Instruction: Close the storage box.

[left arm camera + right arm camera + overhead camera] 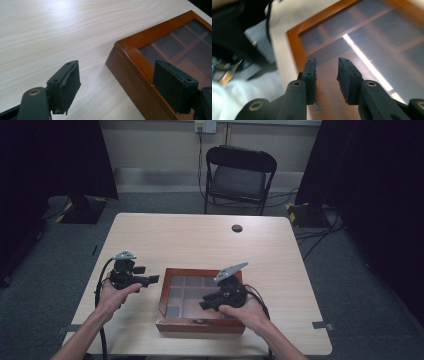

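Observation:
A shallow wooden box (pixel 200 325) with a glass lid over several compartments sits at the near edge of the light table (pixel 200 240). My left gripper (pixel 152 280) hovers just left of the box. In the left gripper view it (pixel 116 72) stands open, its jaws wide apart on either side of the box's corner (pixel 130 52) without touching it. My right gripper (pixel 204 304) is over the box's near right part, pointing left and down. In the blurred right gripper view it (pixel 327 62) has a narrow gap between the jaws, with nothing in it, above the glass lid near the wooden frame (pixel 294 45).
A black folding chair (pixel 240 175) stands beyond the table's far edge. A dark round cable hole (pixel 237 228) lies in the tabletop at the back. Dark curtains hang on both sides, and cables trail on the floor at the right.

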`<state>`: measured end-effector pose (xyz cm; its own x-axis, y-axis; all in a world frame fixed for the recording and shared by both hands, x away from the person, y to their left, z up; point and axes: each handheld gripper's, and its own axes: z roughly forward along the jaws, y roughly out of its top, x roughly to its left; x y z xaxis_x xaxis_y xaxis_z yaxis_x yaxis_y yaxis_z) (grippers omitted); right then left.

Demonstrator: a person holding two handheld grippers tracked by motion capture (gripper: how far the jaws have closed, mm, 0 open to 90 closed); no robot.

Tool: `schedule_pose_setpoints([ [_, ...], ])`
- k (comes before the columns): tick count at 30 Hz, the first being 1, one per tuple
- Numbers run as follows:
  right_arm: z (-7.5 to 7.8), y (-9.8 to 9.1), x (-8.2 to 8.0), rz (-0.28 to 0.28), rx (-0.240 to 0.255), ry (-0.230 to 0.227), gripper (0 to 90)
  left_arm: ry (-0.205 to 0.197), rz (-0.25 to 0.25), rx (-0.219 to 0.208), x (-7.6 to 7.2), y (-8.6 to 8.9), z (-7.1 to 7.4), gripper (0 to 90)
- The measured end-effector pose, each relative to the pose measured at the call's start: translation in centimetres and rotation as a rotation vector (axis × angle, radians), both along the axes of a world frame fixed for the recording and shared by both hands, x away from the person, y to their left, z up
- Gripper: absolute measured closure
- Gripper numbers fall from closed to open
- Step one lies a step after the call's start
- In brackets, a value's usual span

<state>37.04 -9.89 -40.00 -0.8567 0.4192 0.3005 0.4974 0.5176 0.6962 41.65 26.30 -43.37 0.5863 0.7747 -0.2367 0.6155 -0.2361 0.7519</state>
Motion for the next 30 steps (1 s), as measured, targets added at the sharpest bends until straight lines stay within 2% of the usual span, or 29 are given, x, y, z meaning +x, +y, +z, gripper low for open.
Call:
schedule_pose_setpoints([
  [1, 0.0, 0.0, 0.0, 0.0, 0.0, 0.0, 64.3, -0.003, 0.006, -0.002, 0.0, 0.1, 0.0, 22.1],
  [4, 0.5, -2.0, 0.4, -0.085, 0.016, -0.023, 58.6, 0.01, 0.006, 0.034, 0.2, 0.6, -0.1, 24.2],
  [6, 0.6, -3.6, 0.6, -0.157, 0.024, -0.027, 49.7, 0.003, 0.008, 0.055, 0.0, 1.1, 0.0, 24.2],
  [8, 0.5, -5.4, 0.9, -0.204, 0.049, -0.038, 43.6, 0.003, 0.026, 0.056, -0.2, 1.8, 0.1, 24.3],
  [9, 0.4, -6.3, 1.0, -0.233, 0.053, -0.037, 37.7, 0.004, 0.035, 0.057, -0.3, 2.2, 0.1, 24.3],
  [10, 0.3, -7.0, 1.1, -0.258, 0.044, -0.029, 33.4, 0.004, 0.047, 0.056, -0.4, 2.6, 0.0, 24.3],
  [11, 0.0, -8.4, 1.3, -0.309, 0.032, -0.026, 28.3, 0.01, 0.057, 0.051, -0.5, 3.0, -0.2, 24.3],
  [12, 0.0, -8.4, 1.3, -0.309, 0.032, -0.026, 28.3, 0.017, 0.067, 0.059, -0.7, 3.4, -0.4, 24.3],
  [13, -0.2, -9.1, 1.3, -0.332, 0.026, -0.021, 26.4, 0.024, 0.074, 0.059, -0.8, 3.8, -0.6, 24.2],
  [17, -0.9, -11.2, 1.1, -0.445, 0.01, -0.029, 18.7, 0.049, 0.101, 0.066, -1.1, 5.0, -1.3, 24.2],
  [19, -1.4, -12.3, 1.0, -0.506, 0.012, -0.022, 14.6, 0.066, 0.142, 0.103, -1.0, 5.4, -1.5, 24.2],
  [22, -2.3, -13.2, 1.0, -0.567, -0.033, -0.022, 14.8, 0.08, 0.167, 0.108, -0.7, 5.7, -2.0, 24.2],
  [26, -3.9, -14.8, 1.7, -0.626, -0.078, 0.041, 14.9, 0.101, 0.145, 0.136, -0.6, 5.6, -2.7, 23.4],
  [27, -4.3, -15.2, 1.9, -0.658, -0.098, 0.054, 14.9, 0.104, 0.143, 0.138, -0.6, 5.5, -2.8, 22.8],
  [28, -5.3, -15.9, 2.3, -0.713, -0.143, 0.071, 14.9, 0.105, 0.145, 0.146, -0.6, 5.2, -3.1, 21.8],
  [30, -5.7, -16.2, 2.4, -0.733, -0.161, 0.078, 14.9, 0.103, 0.137, 0.154, -0.6, 5.1, -3.2, 21.3],
])
